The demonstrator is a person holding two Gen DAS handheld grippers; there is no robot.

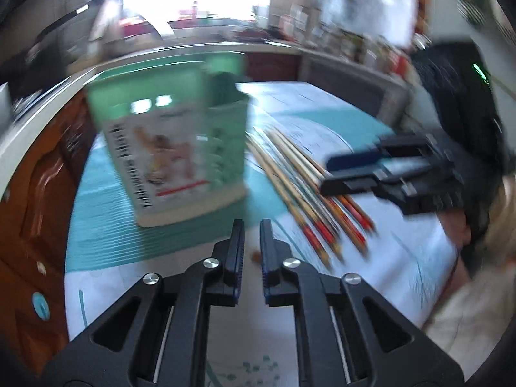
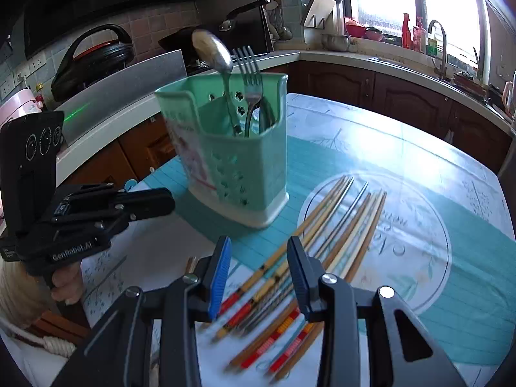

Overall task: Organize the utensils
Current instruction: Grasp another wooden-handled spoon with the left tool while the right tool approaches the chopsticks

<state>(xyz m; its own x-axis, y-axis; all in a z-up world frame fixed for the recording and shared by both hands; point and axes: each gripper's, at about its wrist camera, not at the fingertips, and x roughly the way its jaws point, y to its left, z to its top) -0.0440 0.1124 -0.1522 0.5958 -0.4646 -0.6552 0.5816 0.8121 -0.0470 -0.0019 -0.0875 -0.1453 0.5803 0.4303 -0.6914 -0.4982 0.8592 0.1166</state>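
Chopsticks [image 2: 325, 242] fanned on table [image 2: 451, 174] right of green holder [image 2: 232, 167], long axes running away from right gripper [image 2: 258, 274], which hangs over their painted ends, fingers apart, empty | left gripper [image 1: 251, 251] farther, fingers narrowly apart, empty | left view motion-blurred; near chopstick ends blurred.

Daylight from blown-out window [image 2: 416, 3]. Left wrist view heavily motion-blurred, esp. green holder [image 1: 174, 135]; right wrist view sharp, chopsticks [image 2: 290, 290] smeared nearby. Fisheye bending, dark corners.
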